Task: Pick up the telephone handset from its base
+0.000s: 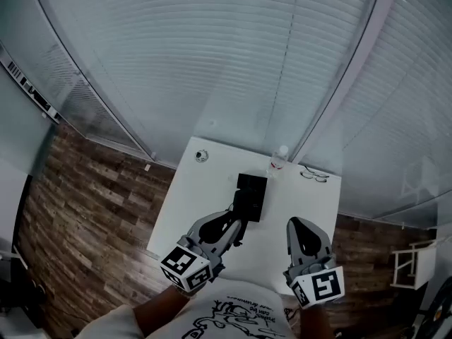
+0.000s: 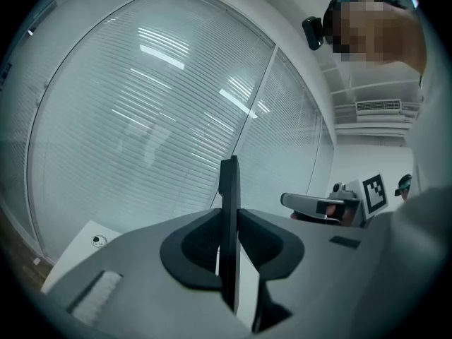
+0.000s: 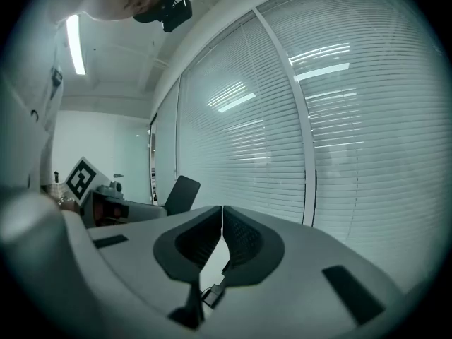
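Over the white table (image 1: pixel 185 202) beside window blinds (image 1: pixel 212 62), left tongs (image 2: pixel 229 217) grip the handset (image 2: pixel 228 179); right tongs (image 3: pixel 222 216) are clenched empty.

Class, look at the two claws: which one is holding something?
The left claw: its jaws clamp the flat black handset. The right claw is shut with nothing between its jaws.
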